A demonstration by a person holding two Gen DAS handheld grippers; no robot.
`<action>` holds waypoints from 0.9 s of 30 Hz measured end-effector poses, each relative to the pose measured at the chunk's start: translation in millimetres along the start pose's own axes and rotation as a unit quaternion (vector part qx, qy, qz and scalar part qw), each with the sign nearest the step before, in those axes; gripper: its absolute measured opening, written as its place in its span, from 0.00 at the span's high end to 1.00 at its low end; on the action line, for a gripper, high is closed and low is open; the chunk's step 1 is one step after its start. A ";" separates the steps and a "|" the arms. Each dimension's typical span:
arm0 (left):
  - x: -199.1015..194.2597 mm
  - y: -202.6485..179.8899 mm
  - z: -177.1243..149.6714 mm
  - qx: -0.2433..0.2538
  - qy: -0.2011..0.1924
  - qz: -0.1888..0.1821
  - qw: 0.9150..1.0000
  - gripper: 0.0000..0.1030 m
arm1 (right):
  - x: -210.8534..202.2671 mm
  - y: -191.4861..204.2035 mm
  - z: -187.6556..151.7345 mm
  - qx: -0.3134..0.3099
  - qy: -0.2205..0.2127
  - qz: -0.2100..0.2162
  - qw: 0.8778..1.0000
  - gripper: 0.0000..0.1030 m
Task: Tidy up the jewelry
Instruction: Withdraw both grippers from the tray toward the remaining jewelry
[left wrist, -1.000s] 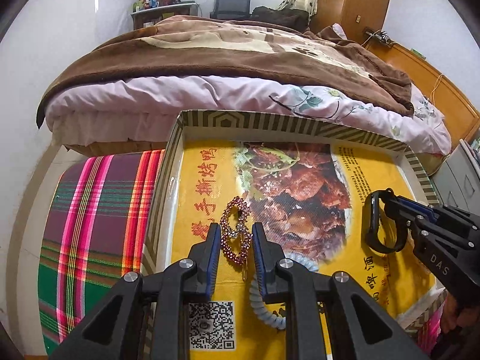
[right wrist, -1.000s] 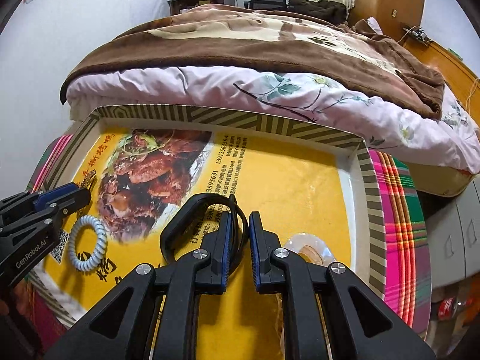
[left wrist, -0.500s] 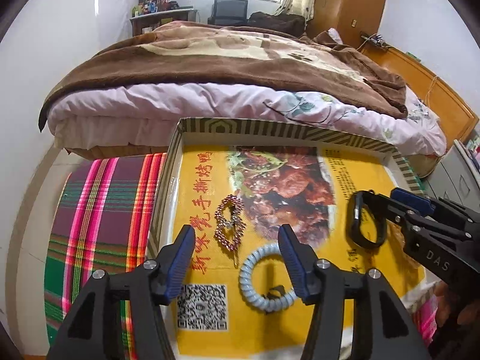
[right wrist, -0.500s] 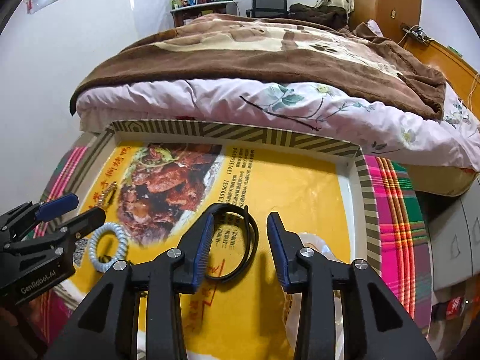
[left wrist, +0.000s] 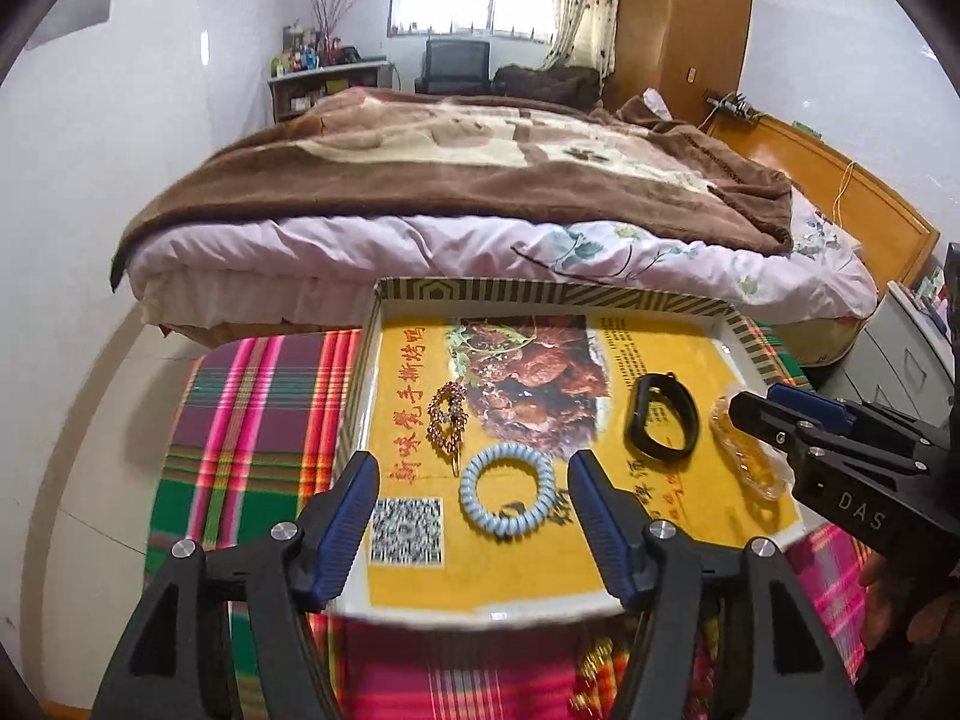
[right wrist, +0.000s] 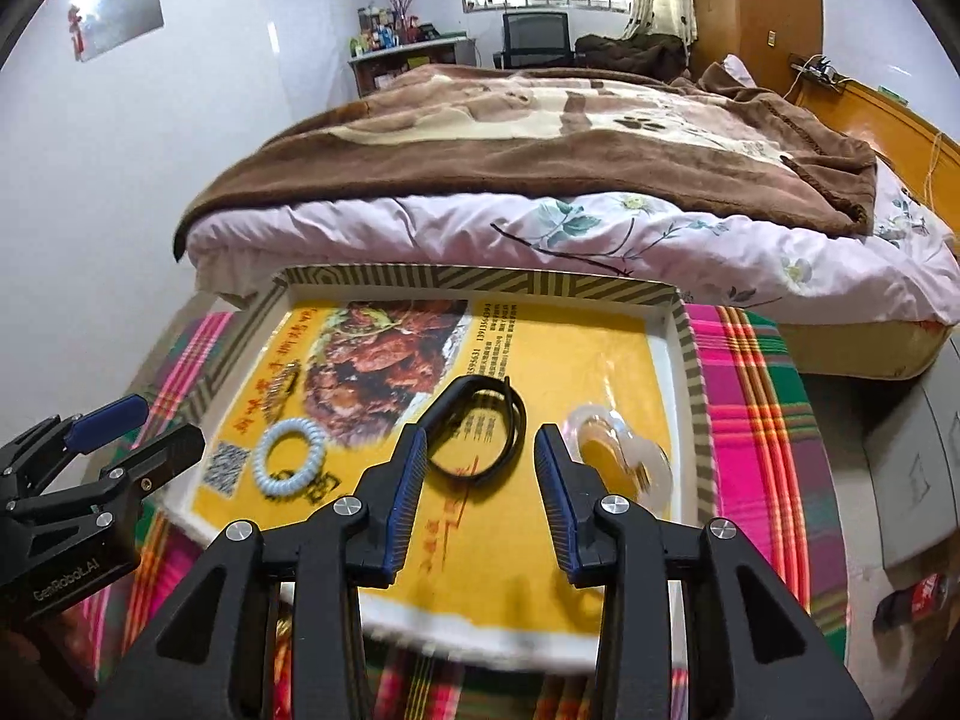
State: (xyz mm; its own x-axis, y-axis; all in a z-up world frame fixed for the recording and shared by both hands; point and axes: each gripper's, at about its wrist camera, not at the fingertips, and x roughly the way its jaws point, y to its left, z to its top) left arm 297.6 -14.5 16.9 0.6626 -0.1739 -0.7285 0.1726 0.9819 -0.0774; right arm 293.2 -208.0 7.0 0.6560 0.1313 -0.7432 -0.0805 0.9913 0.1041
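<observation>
A yellow printed tray (left wrist: 672, 594) (right wrist: 672, 360) with striped rim lies on plaid cloth. On it lie a purple beaded hair clip (left wrist: 447, 417) (right wrist: 281, 387), a pale blue coil hair tie (left wrist: 509, 491) (right wrist: 287, 465), a black wristband (left wrist: 660, 425) (right wrist: 477, 429) and a clear packet with amber beads (left wrist: 747, 450) (right wrist: 618, 456). My left gripper (left wrist: 474, 534) (right wrist: 129, 429) is open and empty, raised near the tray's front edge behind the coil tie. My right gripper (right wrist: 480, 501) (left wrist: 762, 405) is open and empty, raised behind the wristband.
A plaid cloth (left wrist: 252, 420) (right wrist: 756, 396) covers the surface under the tray. A bed with brown blanket (left wrist: 480, 162) stands just beyond. A grey cabinet (right wrist: 906, 480) is at the right, with a bottle (right wrist: 912, 597) on the floor.
Both grippers opened, letting go of the hair clip and the wristband, and pulled back and up. Both items now lie on the tray.
</observation>
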 end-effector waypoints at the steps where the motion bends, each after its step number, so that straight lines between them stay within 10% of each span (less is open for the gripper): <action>1: -4.6 -1.5 -1.9 -0.001 -0.003 -0.002 1.000 0.33 | -5.2 -0.3 -2.3 0.002 -0.003 0.001 1.000 0.62; 27: -104.9 17.2 -120.7 -0.037 -0.028 -0.013 0.999 0.26 | -85.3 -36.2 -128.2 0.010 0.002 0.017 1.000 0.62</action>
State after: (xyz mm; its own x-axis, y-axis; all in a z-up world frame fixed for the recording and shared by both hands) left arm 143.1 29.7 9.8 0.6987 -0.2006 -0.6867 0.1371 0.9796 -0.1467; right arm 144.0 -253.9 -18.0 0.6504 0.1646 -0.7415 -0.0878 0.9860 0.1418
